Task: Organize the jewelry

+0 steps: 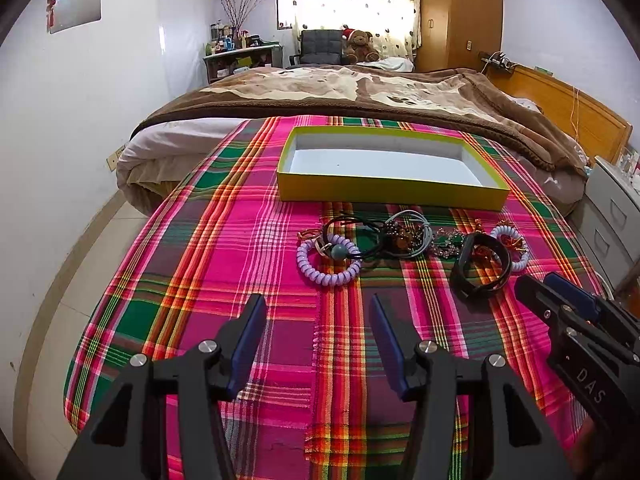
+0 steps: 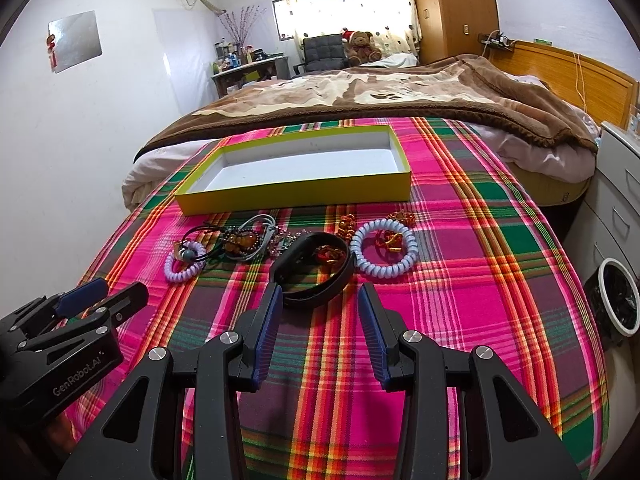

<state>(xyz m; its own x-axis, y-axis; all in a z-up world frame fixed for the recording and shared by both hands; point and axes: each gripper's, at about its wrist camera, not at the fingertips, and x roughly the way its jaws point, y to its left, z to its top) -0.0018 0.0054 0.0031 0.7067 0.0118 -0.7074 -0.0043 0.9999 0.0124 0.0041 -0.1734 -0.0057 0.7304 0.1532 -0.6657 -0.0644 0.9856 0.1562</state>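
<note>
On a plaid cloth point(image 1: 240, 240) over the bed point(image 1: 360, 88), both tongs point(image 1: 318, 312) point(image 2: 320, 300) gape empty.

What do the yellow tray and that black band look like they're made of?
The yellow tray looks like cardboard: thin straight walls, matte white inside, probably a box lid. The black band looks like smooth plastic or rubber, going by its faint sheen and even loop; which of the two I cannot tell.

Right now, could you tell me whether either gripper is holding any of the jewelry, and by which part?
Nothing is held. The left gripper and right gripper are both open over the plaid cloth, short of the jewelry; the black band lies just ahead of the right one.
</note>
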